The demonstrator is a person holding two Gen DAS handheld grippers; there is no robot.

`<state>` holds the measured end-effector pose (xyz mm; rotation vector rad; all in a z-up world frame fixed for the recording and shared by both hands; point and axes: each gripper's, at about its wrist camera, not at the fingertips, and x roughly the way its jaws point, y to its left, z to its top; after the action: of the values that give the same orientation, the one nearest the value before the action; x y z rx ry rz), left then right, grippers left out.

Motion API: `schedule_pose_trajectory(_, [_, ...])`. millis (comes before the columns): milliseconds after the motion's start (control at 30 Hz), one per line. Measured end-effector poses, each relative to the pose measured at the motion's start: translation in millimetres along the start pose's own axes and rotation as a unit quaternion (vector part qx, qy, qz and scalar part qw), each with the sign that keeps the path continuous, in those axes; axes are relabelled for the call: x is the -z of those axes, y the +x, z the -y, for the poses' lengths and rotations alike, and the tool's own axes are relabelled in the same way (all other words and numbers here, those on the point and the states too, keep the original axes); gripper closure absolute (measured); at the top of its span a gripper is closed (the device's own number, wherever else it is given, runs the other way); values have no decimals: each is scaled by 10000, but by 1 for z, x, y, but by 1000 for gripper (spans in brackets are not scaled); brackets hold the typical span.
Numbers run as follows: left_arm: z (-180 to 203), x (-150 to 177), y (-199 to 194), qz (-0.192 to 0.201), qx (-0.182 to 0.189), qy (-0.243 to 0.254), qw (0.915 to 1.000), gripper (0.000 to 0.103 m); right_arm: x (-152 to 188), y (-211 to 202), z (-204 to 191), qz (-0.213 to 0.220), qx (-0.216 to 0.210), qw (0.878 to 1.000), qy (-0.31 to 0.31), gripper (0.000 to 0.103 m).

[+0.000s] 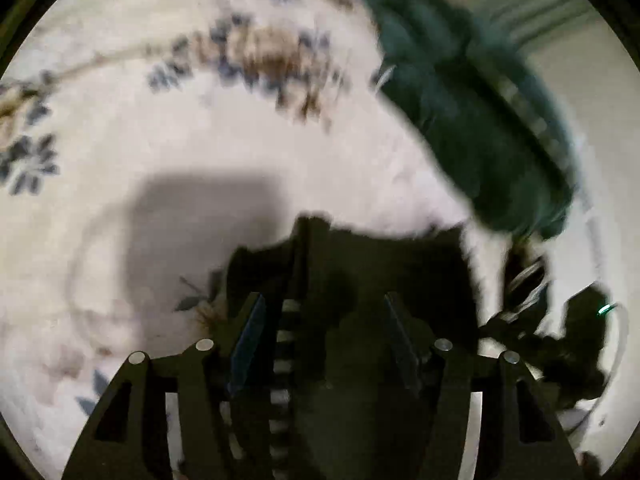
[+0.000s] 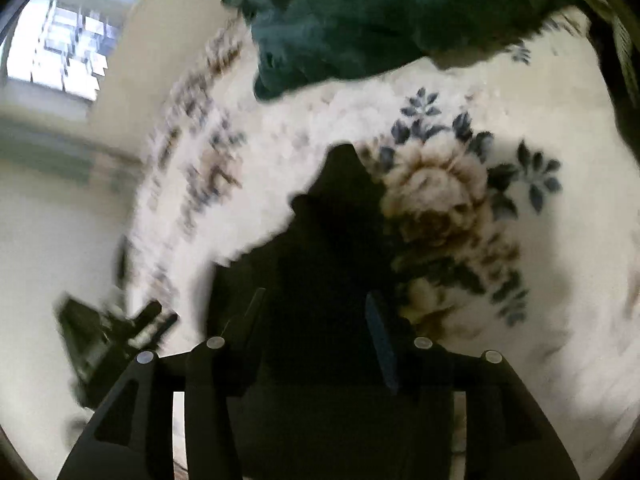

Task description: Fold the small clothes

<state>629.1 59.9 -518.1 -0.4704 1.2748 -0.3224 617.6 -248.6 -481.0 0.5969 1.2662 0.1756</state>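
Observation:
A small black garment [image 1: 360, 256] with a striped black-and-white band [image 1: 282, 356] lies on the floral blanket under both grippers. My left gripper [image 1: 324, 312] points down at it with its jaws apart; the cloth sits in the gap and the pads do not press on it. In the right wrist view the same black garment [image 2: 332, 220] fills the gap of my right gripper [image 2: 316, 312], whose jaws also stand apart. A dark green garment [image 1: 460, 100] lies crumpled beyond, also seen as the dark green garment [image 2: 380, 12] at the top.
The white blanket [image 1: 160, 140] has blue and brown flower prints [image 2: 440, 200]. The other gripper [image 1: 576, 336] shows at the right edge of the left wrist view. A bright window [image 2: 68, 52] and a pale wall lie past the blanket's edge. Both views are blurred.

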Motion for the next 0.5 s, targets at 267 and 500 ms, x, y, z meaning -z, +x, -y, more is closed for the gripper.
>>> schedule_pose_trajectory(267, [16,8,-30,785,-79,442,9959,97,-9,28,-3,26,476,9969,-618,96])
schedule_pose_trajectory(500, [-35,-12,6,-58,-40,-466,9989,90,-25,28,-6,-102,797,9941,-729,96])
